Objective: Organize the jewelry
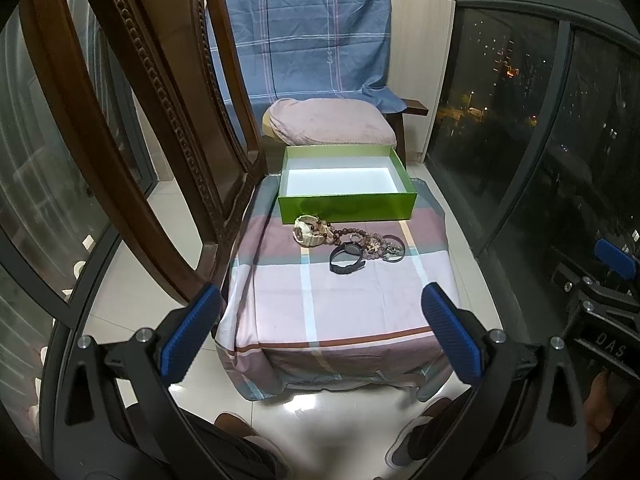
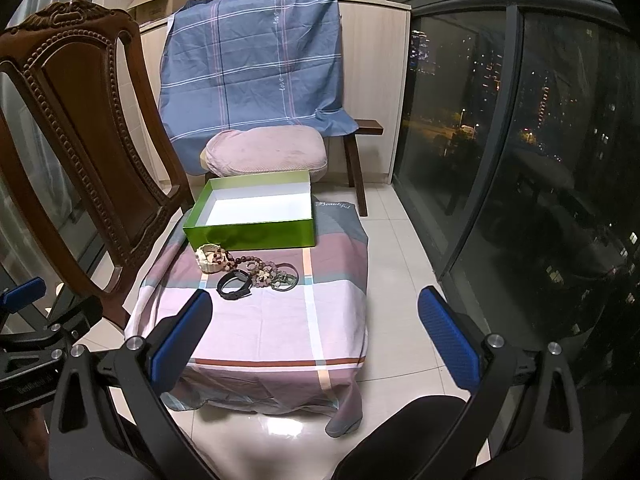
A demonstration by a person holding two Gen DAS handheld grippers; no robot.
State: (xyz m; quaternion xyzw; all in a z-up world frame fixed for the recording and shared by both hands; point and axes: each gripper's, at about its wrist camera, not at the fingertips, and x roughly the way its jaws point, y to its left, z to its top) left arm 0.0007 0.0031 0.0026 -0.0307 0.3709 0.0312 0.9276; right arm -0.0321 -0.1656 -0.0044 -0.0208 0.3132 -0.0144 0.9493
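a low table draped in a pink, mauve and grey checked cloth (image 1: 344, 300) stands on a glossy pale tile floor (image 1: 132, 300), seen from two gripper cameras held back from its near edge. one open rectangular green cardboard box with a white inside (image 1: 347, 207) sits at the far end of the cloth, with nothing in it. just in front of the box lies one cluster of jewelry — at its left one cream-coloured wristwatch with a chunky strap (image 1: 309, 232), touching the box's front wall or very nearly so; one strand of round brown wooden beads (image 1: 340, 235) trailing from the watch toward the right; one black band-style wristwatch (image 1: 346, 258) nearest the camera; and a tangle of thin dark bangles and pale beaded bracelets (image 1: 390, 249) at the right, too overlapped to count. the left gripper (image 1: 322, 330) hovers short of the table, its two blue-padded fingers spread wide and holding nothing. the right gripper (image 2: 316, 332) hangs likewise — fingers wide apart, nothing between them. one carved dark wooden chair back (image 2: 76, 128) rises at the left. behind the table one pink cushion (image 2: 266, 154) rests on a seat below one blue checked sheet (image 2: 256, 60). dark glass windows (image 2: 520, 140) at the right show city lights.
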